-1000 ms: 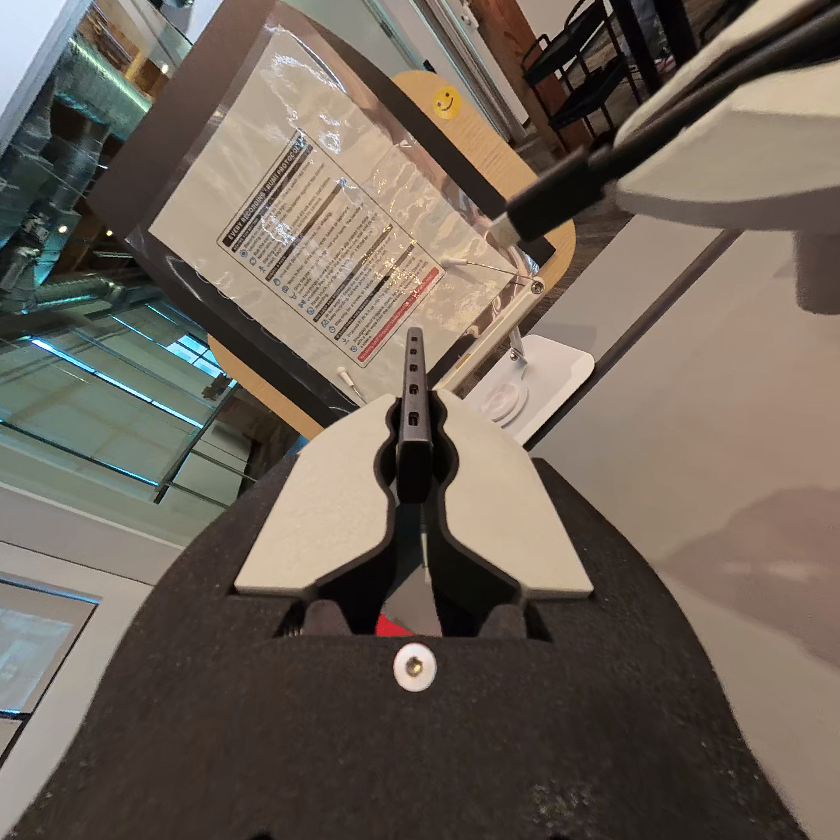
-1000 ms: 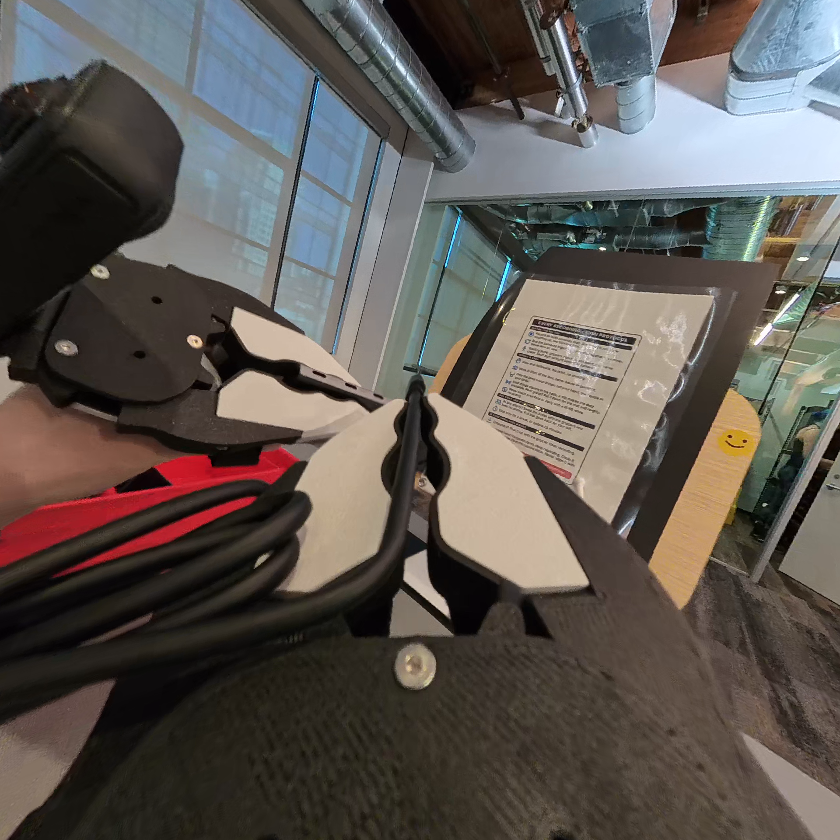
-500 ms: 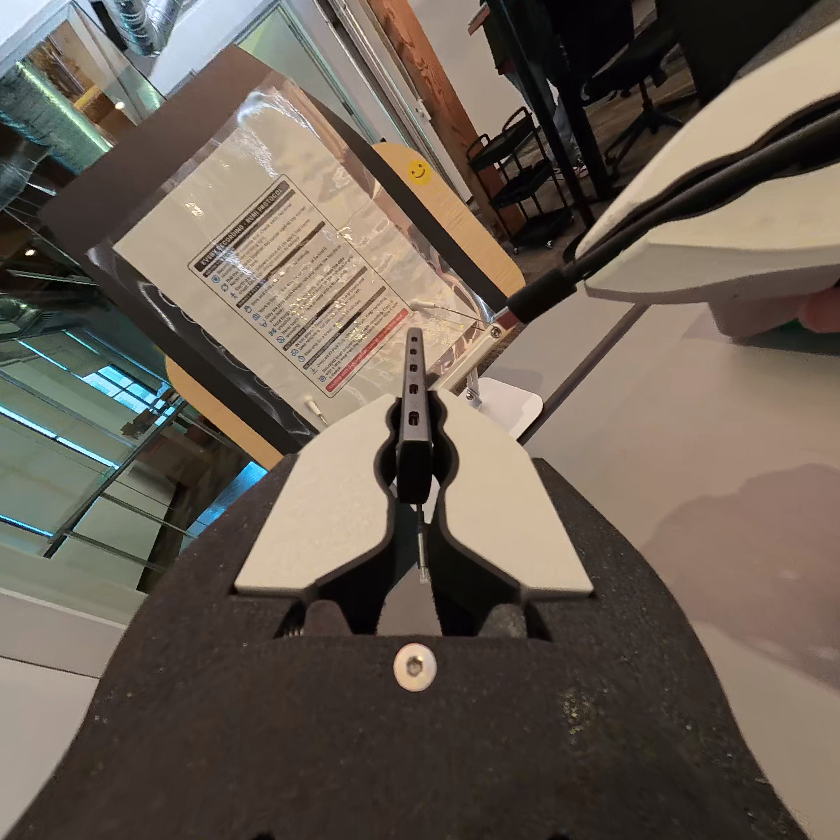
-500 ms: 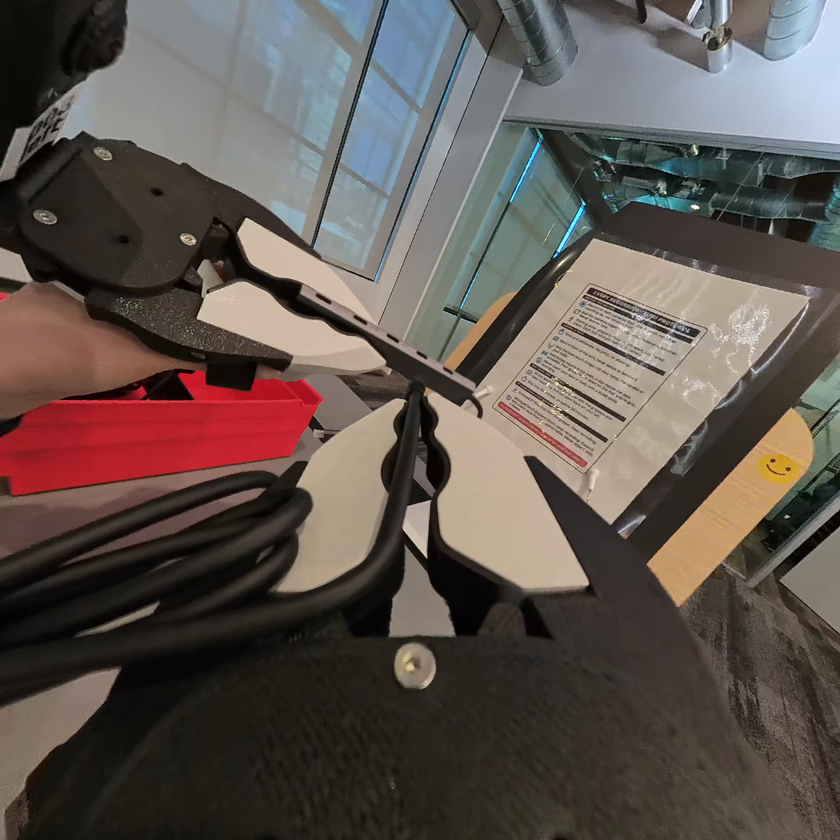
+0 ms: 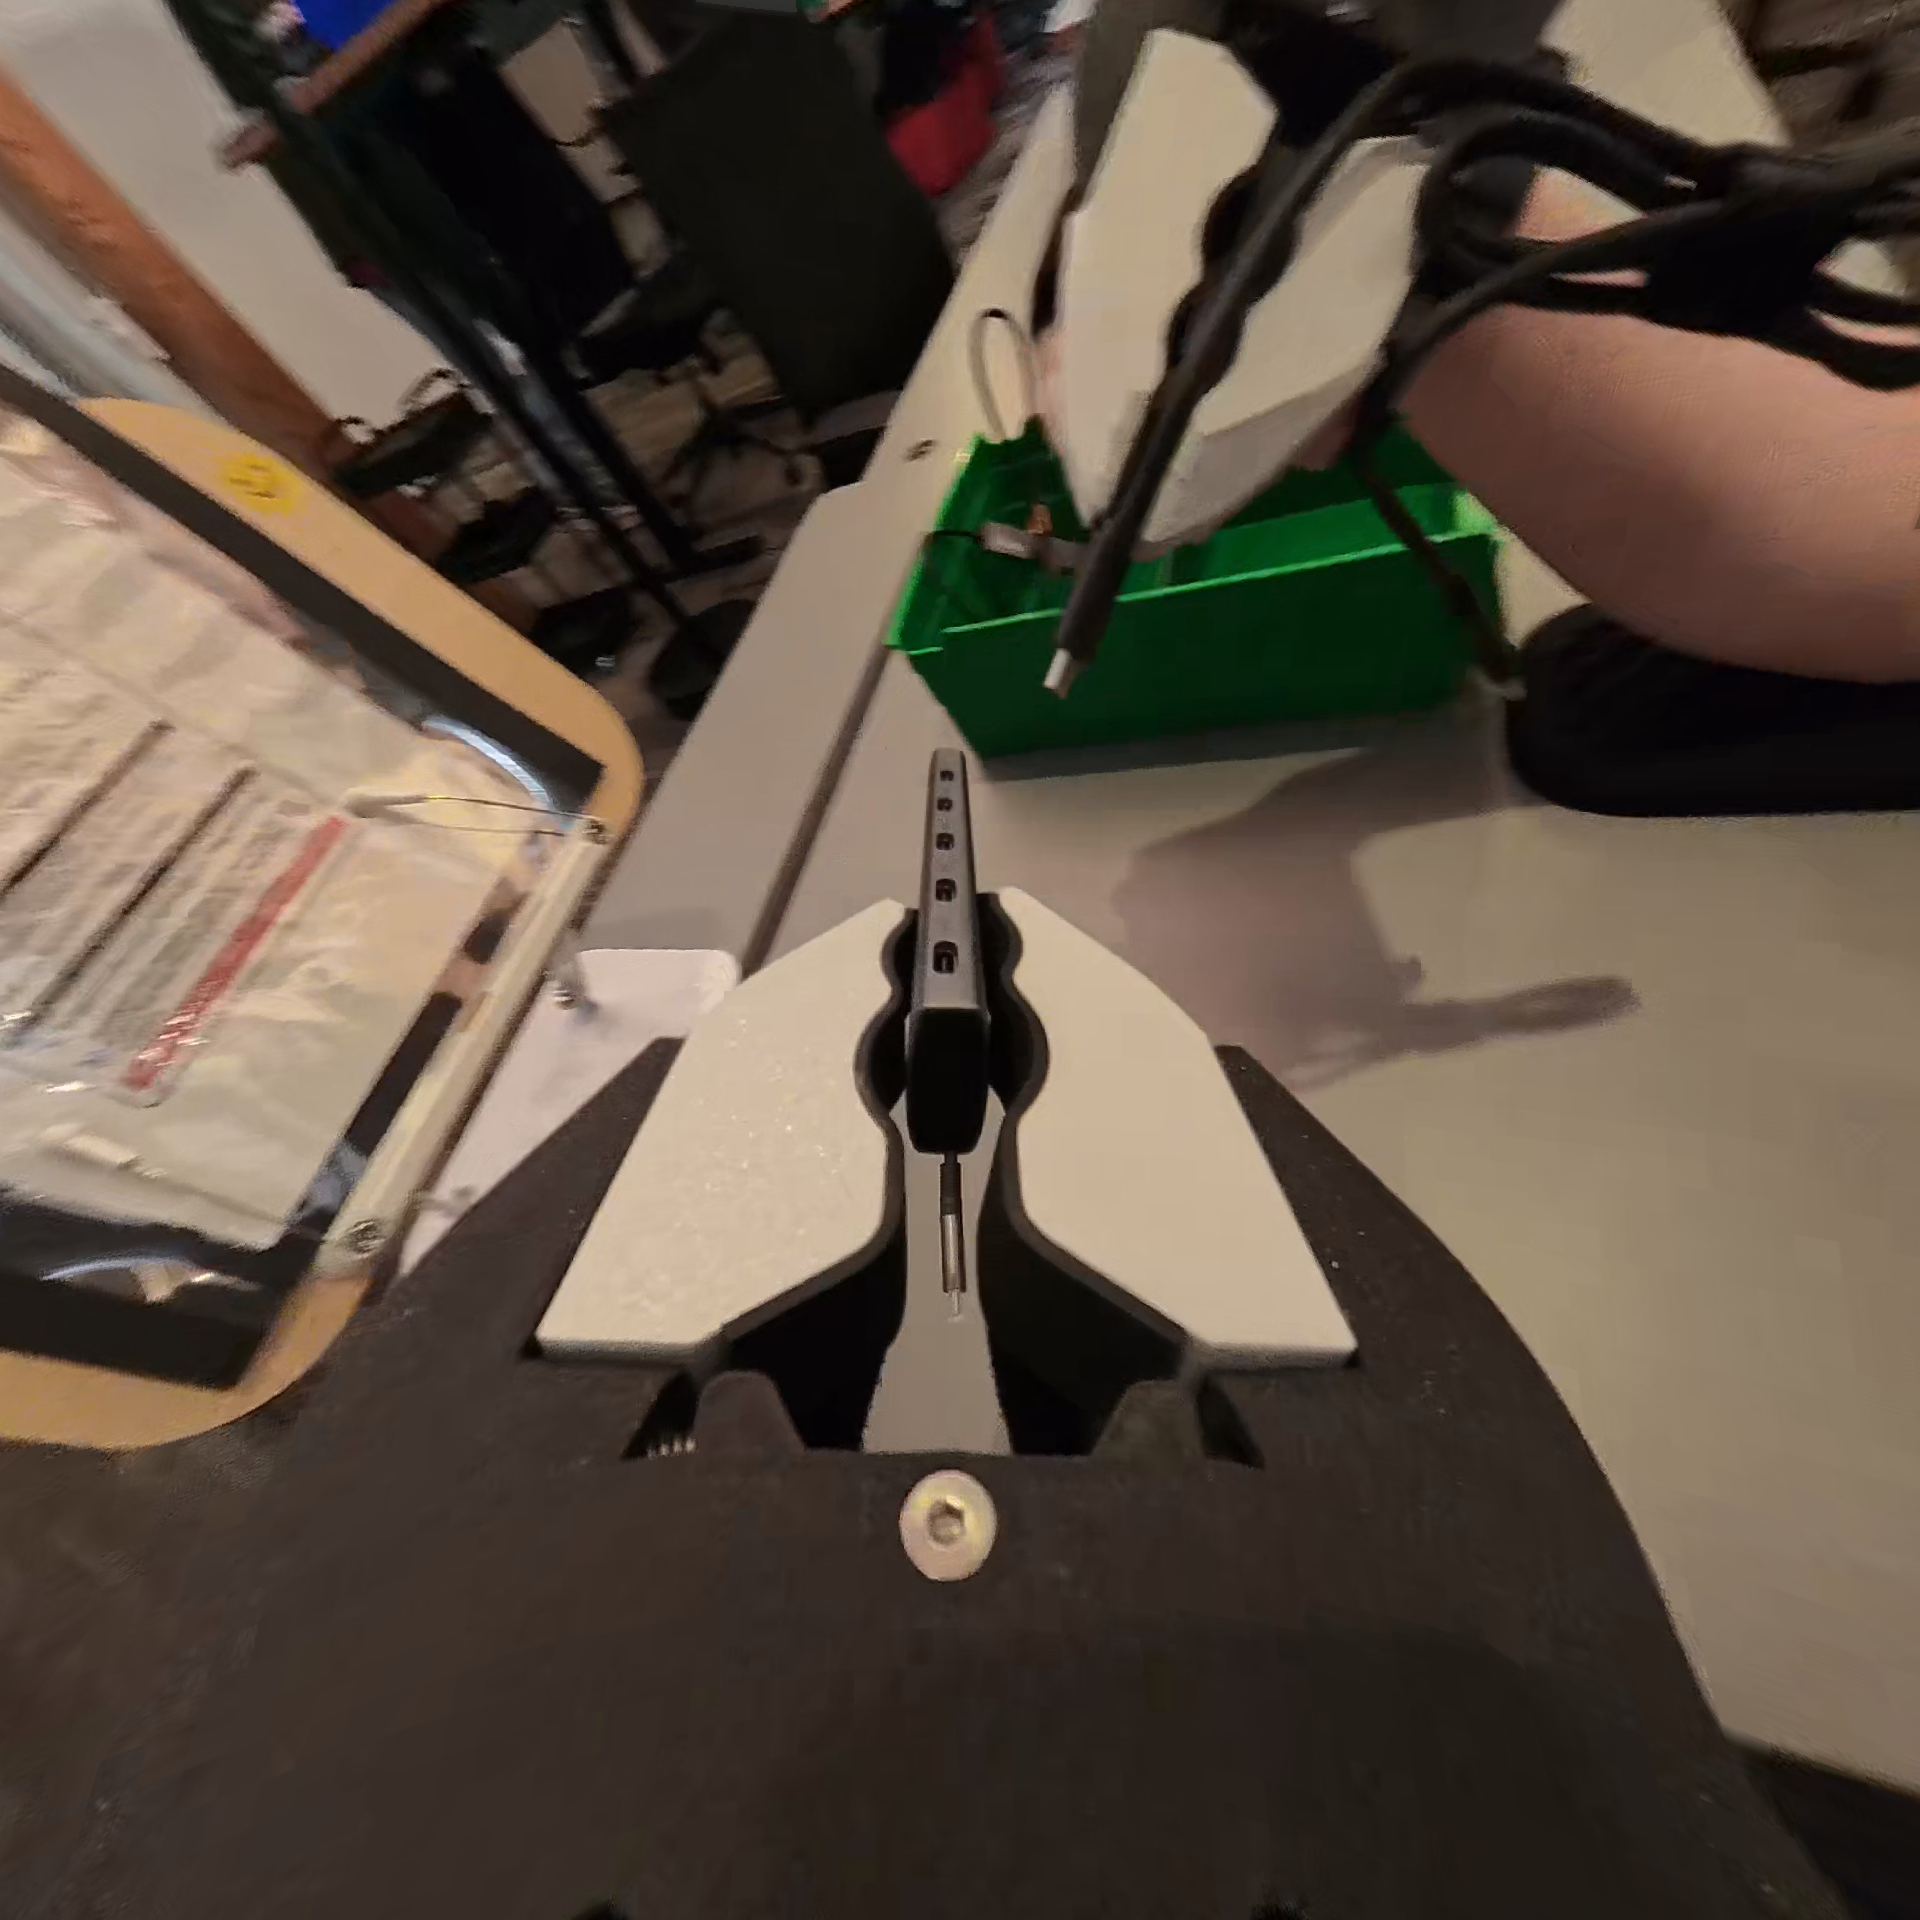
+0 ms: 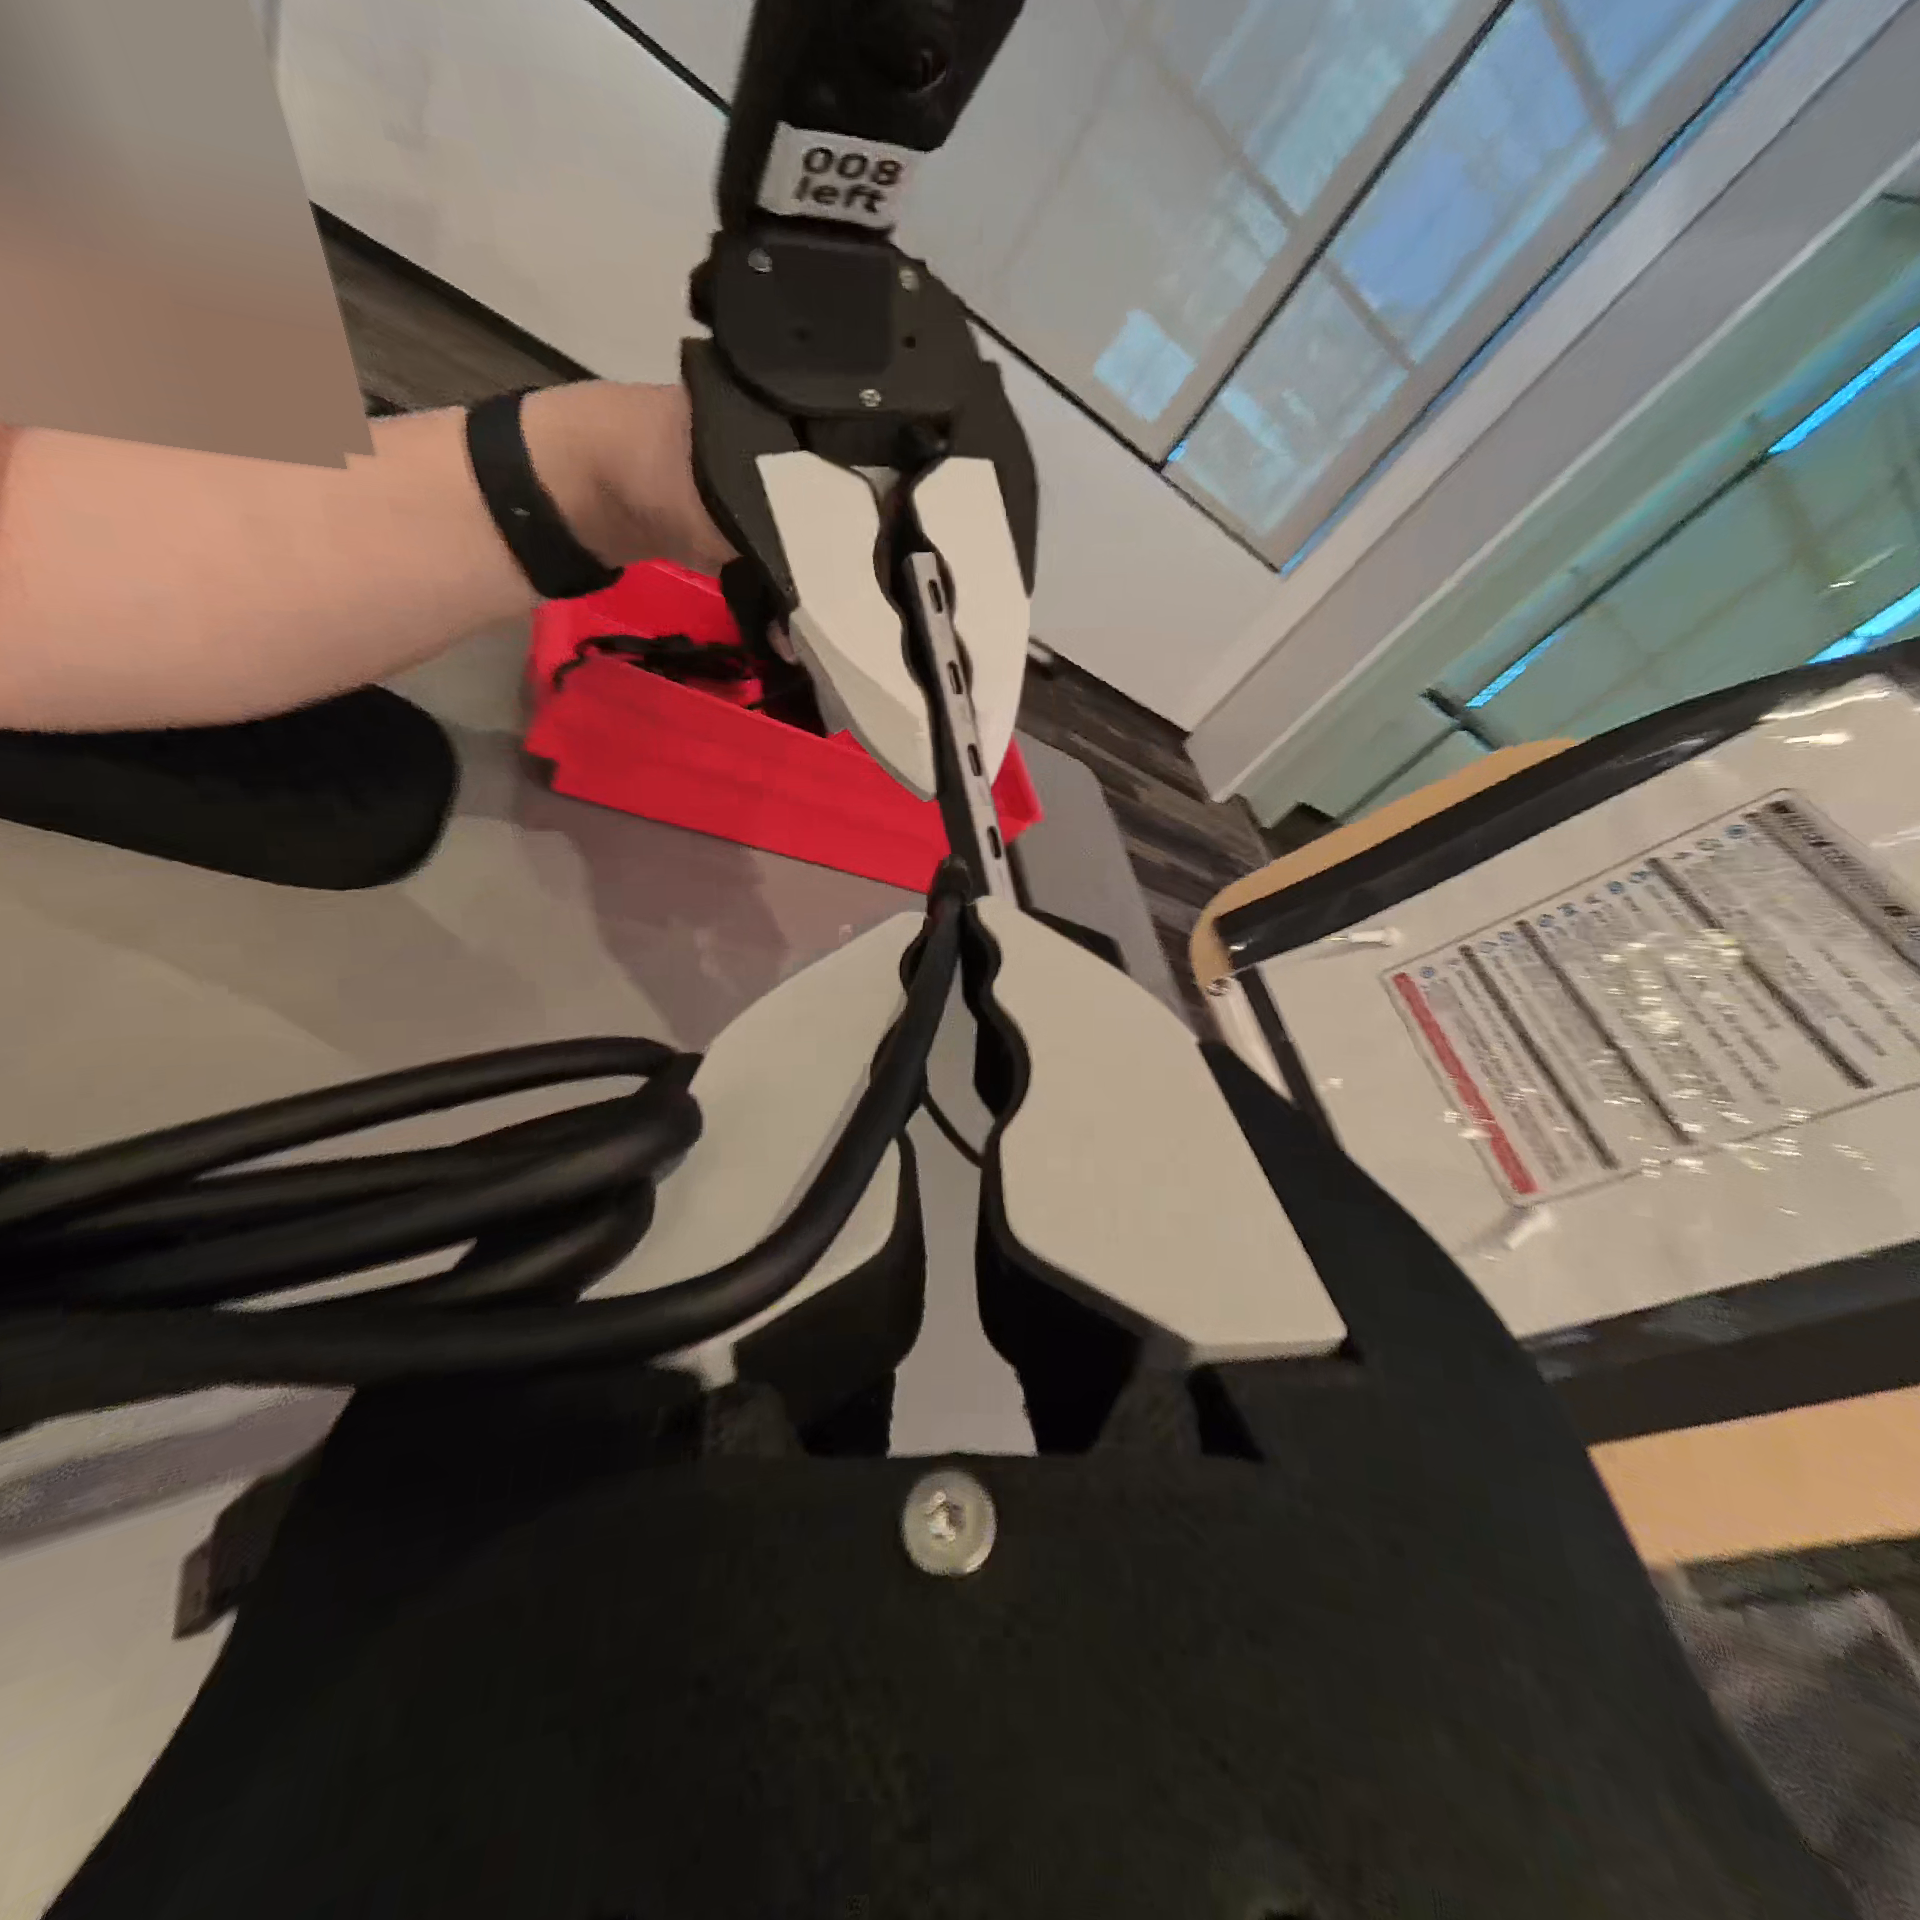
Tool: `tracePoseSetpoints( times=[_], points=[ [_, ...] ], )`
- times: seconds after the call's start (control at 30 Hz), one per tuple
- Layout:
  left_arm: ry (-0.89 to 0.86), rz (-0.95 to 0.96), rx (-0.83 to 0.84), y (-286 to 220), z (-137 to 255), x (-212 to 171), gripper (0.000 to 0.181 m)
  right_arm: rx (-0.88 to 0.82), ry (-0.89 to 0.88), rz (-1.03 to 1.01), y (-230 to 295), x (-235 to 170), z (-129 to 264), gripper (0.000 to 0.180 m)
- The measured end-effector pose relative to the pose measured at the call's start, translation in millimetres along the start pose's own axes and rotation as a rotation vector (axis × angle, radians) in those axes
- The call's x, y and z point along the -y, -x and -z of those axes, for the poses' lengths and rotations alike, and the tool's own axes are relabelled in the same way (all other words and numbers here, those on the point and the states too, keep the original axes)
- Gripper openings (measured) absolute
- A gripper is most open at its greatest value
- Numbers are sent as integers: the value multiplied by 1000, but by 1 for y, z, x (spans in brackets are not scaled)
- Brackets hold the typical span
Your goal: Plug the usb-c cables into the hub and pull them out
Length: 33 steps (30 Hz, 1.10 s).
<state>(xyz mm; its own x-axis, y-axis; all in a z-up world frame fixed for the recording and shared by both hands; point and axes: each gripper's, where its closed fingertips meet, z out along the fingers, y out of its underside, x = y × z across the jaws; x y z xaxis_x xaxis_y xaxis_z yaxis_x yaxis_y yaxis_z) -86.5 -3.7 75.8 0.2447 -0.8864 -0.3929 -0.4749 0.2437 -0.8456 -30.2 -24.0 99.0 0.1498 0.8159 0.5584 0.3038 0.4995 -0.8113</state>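
Insertion step: left gripper (image 5: 948,914) clamps the hub (image 5: 951,852), ports up; right gripper (image 6: 961,935) grips the cable (image 5: 1091,582), its plug at one o'clock — apart from the hub. Next — align plug with a port, I judge.

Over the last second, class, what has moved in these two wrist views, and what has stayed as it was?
Both grippers tipped downward: the views swung from windows and ceiling to the grey table, bringing the green bin into sight. The right gripper turned, so the cable's plug now points down toward the hub, not yet inserted. Unchanged: the left gripper grips the hub, the right the cable.
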Motion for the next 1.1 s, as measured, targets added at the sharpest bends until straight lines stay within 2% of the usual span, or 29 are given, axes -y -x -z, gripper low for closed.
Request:
tracePoseSetpoints(
  times=[0.03, 0.17, 0.33, 0.5, 1.1],
  points=[
    [8, -1, -51, -7, 2, -1, 9, 35, -2, -25, 3, -2, 0, 4],
    [59, -24, -169, -27, 8, -11, 9, 138, 62, -80, 15, -17, -4, 4],
    [142, -25, -325, -50, 3, -27, 9, 240, 84, -85, 37, -15, -17, 4],
    [227, 25, -421, -62, -3, -42, 9, 280, 122, -79, 49, -17, -27, 5],
    [225, 29, -452, -65, -8, -43, 9, 303, 119, -130, 52, -19, -36, 5]
  ],
)
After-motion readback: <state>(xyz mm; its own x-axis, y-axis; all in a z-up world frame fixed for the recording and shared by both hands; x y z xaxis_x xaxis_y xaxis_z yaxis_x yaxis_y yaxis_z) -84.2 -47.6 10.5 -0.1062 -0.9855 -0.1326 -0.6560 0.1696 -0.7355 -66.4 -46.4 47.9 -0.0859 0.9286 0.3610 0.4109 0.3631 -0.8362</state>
